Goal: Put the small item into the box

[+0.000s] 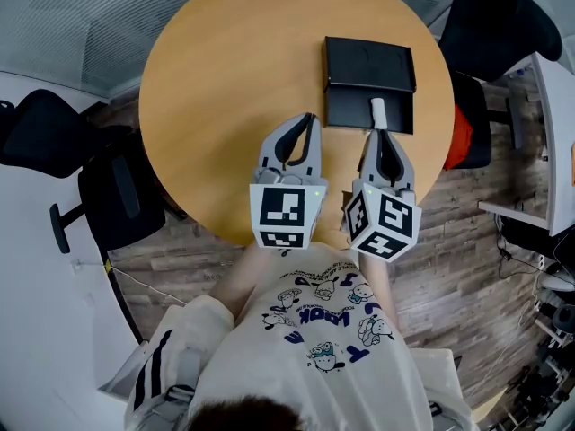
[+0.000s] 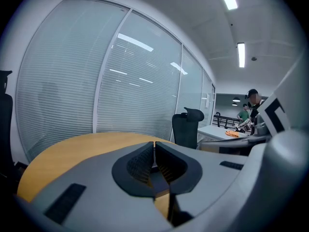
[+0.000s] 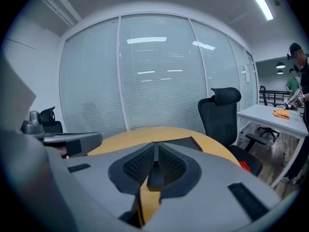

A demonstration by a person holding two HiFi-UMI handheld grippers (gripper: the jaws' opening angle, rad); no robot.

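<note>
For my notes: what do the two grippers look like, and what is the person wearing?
The left gripper and right gripper both have light grey shells that taper to a point. Each has black ribbed pads inside the jaws and a rear cube with black-and-white square markers. No cables show. The person wears a cream T-shirt printed with cartoon figures and dark blue letters.

A round wooden table (image 1: 225, 88) stands on plank flooring (image 1: 467, 268). Seen from its centre in the head view, one black office chair (image 1: 54, 142) sits at nine o'clock, another (image 1: 494, 25) at two o'clock and a white desk (image 1: 557, 124) at three o'clock. Slatted blinds (image 2: 63, 81) cover the glass walls.
</note>
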